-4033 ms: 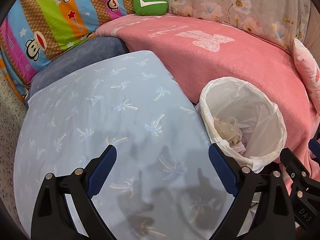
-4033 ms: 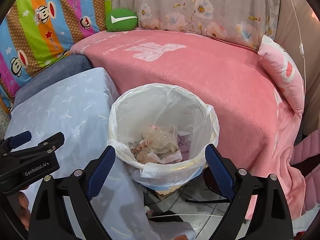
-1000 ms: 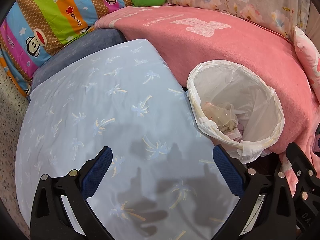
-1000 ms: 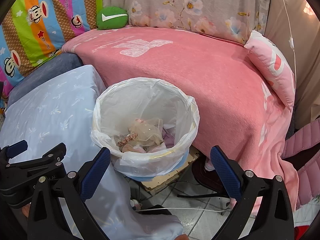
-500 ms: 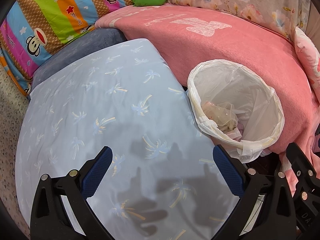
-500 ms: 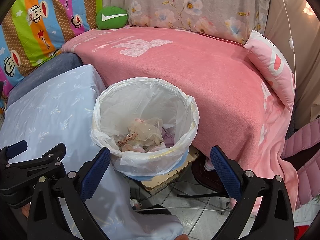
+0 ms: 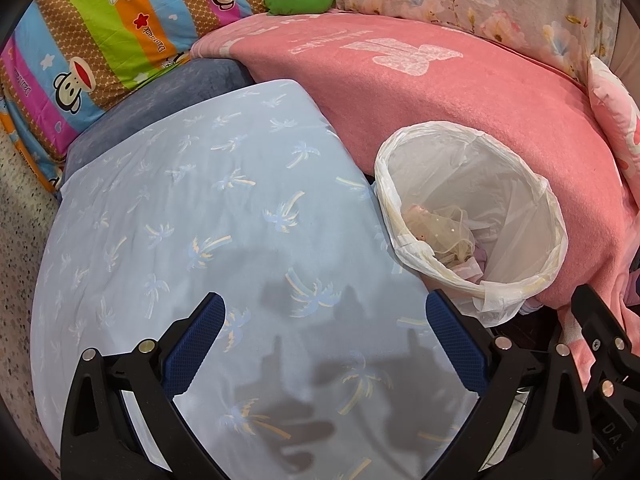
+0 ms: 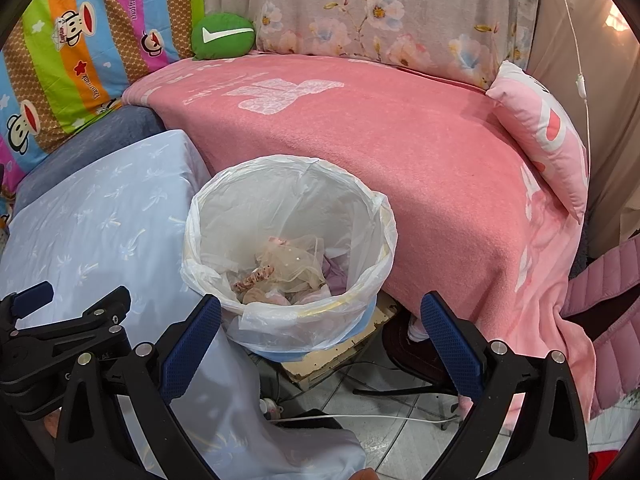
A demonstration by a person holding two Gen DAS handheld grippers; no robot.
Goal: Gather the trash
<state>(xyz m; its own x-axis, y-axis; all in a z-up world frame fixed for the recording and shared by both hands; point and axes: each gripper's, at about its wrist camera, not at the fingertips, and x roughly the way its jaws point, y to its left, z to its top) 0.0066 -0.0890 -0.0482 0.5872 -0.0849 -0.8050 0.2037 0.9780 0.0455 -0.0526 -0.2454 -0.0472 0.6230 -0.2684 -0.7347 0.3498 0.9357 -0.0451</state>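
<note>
Trash, gauzy beige net and pink scraps, lies inside the white-lined bin. Both hand-held grippers gape wide, empty, unchanged from half a second ago.

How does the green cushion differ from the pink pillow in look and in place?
The green cushion is rounded, plain green with a white tick mark; the pink pillow is flatter, with corners, pale pink with darker pink shapes. The green cushion sits at the far left corner of the pink blanket, by the striped monkey-print fabric; the pink pillow leans at the blanket's right end. Both rest on the blanket's edge.
</note>
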